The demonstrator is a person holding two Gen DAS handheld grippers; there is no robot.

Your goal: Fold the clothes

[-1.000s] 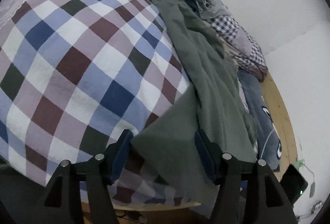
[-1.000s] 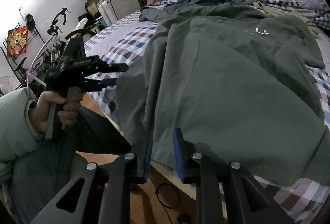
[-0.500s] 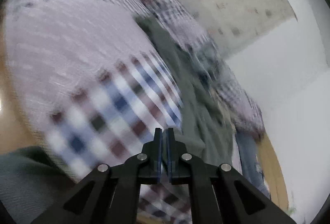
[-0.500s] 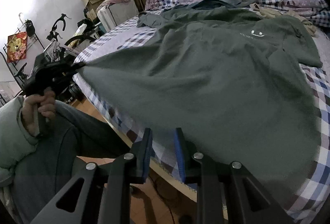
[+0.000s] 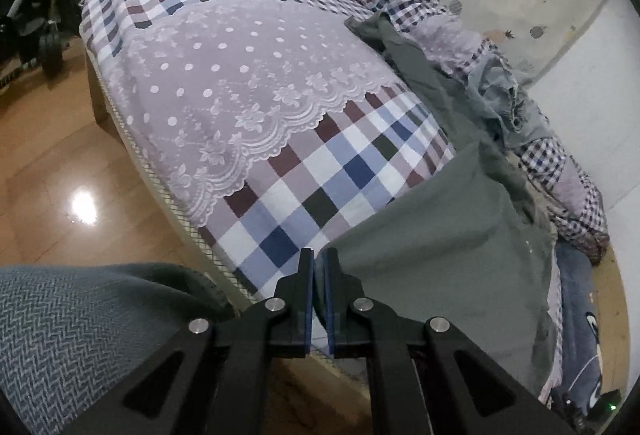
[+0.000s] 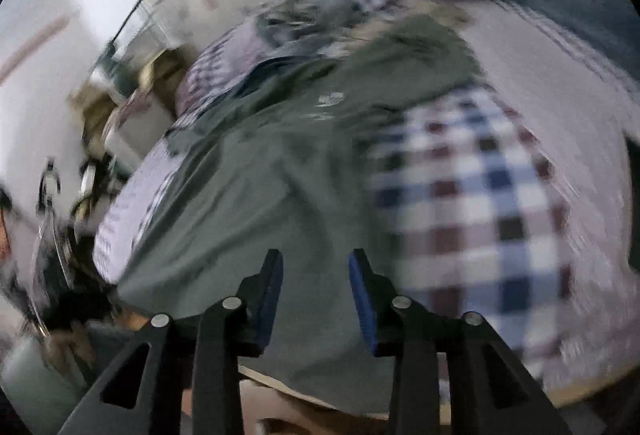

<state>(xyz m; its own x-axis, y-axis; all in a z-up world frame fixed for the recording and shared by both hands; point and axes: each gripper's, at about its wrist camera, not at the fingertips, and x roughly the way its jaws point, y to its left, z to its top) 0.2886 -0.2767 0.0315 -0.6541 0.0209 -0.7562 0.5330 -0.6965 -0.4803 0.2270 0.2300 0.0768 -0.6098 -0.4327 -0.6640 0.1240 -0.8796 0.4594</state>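
Green shirt (image 5: 432, 235) lies spread on the bed (image 5: 248, 107), hem at the near edge, long axis running away toward the pillows. Left gripper (image 5: 318, 275) is clamped on the shirt's near left hem corner. Right gripper (image 6: 316, 287) stands with jaws parted over the hem, nothing held; this view is blurred. Judgement: the free hem stretch lies directly under the right gripper, the nearer of the 2

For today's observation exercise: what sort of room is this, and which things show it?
Most likely a lived-in bedroom: a bed with a checked sheet, a green shirt spread on it, and pillows by the wall.
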